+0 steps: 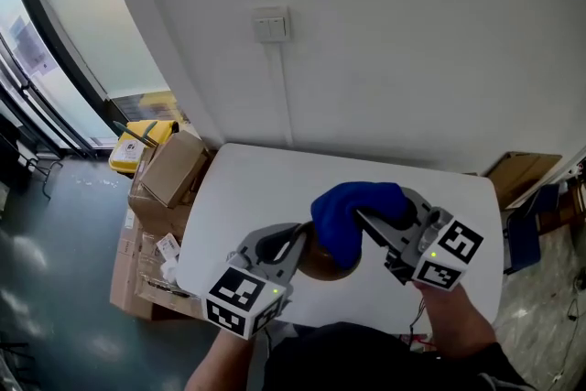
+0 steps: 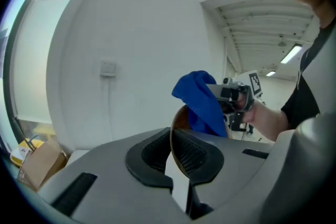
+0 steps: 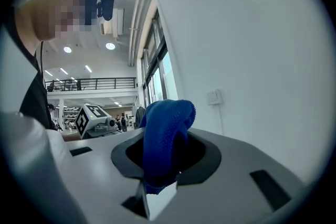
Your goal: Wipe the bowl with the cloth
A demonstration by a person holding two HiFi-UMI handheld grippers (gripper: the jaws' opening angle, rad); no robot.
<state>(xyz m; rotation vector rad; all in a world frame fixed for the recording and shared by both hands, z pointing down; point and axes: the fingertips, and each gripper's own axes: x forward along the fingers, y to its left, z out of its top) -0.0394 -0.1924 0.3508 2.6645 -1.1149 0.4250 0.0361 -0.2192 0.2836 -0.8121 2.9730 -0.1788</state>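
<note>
A white wall [image 1: 412, 32] with a light switch [image 1: 271, 24] is backing the white worktop [image 1: 256, 188] in the head view, and cardboard boxes [image 1: 169, 169] are sitting off on the left claw's outer side. Above the worktop the left claw [image 1: 298, 244] is pinching the rim of the brown bowl [image 1: 325, 266]. The right claw [image 1: 371, 222] is clamping the blue cloth [image 1: 352, 208], which is bulging over the bowl just ahead of the left claw's tips.

In the left gripper view the left claw [image 2: 171, 152] is closing tight on the bowl [image 2: 180, 118] wall, one pad on each side of it, the bowl standing on edge ahead. Just beyond, the cloth [image 2: 202, 105] is hanging at the bowl's mouth, carried by the right claw [image 2: 233, 96].

In the right gripper view the right claw [image 3: 160, 165] is gripping the cloth [image 3: 167, 131], a thick fold rising between its jaws and over their tips. The bowl is not showing here.

The wipe is probably going best with the right claw pressing that padded fold, not its bare tips, against the inner wall and sweeping round. The left claw is holding only a thin edge, so hard or sideways pressure is likely risking a slip. Light strokes pushed toward the left claw's pads seem safer.
</note>
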